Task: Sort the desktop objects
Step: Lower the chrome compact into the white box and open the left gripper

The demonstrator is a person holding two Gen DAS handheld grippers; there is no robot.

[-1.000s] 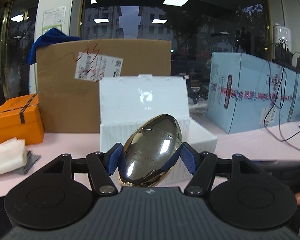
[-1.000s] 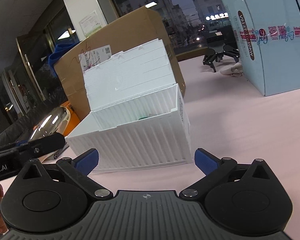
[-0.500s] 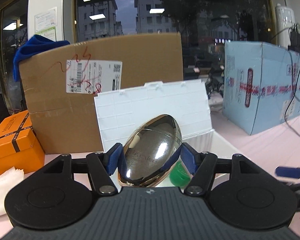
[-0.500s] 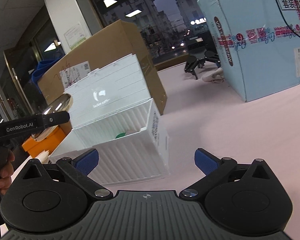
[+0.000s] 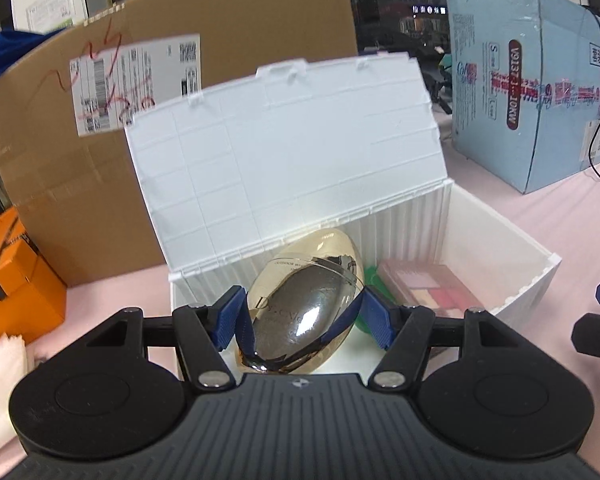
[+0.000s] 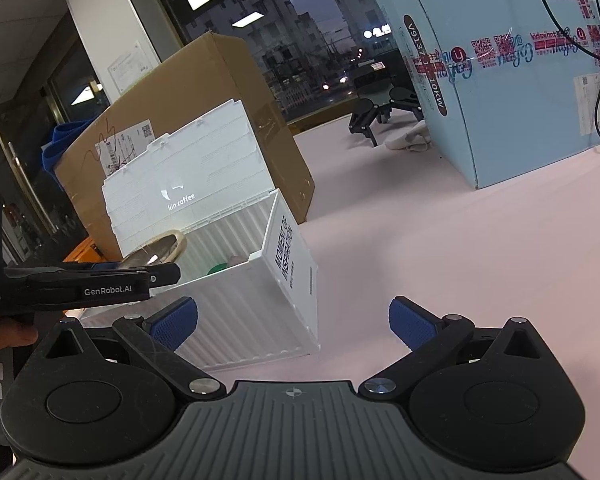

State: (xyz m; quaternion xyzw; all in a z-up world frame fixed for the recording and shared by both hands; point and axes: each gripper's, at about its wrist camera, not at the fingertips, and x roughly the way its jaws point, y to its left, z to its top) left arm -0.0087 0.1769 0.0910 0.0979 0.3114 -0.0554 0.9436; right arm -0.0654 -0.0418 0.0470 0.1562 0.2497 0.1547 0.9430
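1. Now, my left hand-held gripper (image 5: 300,320) is clamped on the gold egg-shaped case (image 5: 304,304), one blue pad on each flank, and it hovers over the near-left part of the open white storage box (image 5: 540,268).
2. The case's long axis runs forward and slightly up, away from the gripper body, its far tip pointing at the ribbed back wall under the raised lid (image 5: 284,152).
3. Inside the box, to the right of the case, I see a pink flat palette (image 5: 424,280) and a bit of something green (image 5: 370,276); I can't tell from here what the green thing is, since the case and a finger hide most of it.
4. The relation that matters: the free floor of the box lies straight below and just ahead of the case, so I judge the release needs a short descent, not a sideways shift toward the palette.
5. My right hand-held gripper (image 6: 292,322) is spread wide and carries nothing. It sits over the pink bench (image 6: 460,260) outside the box's right end wall, so the left one is plainly the nearer.
6. From the right view the case (image 6: 160,250) appears above the rim, not yet resting inside.
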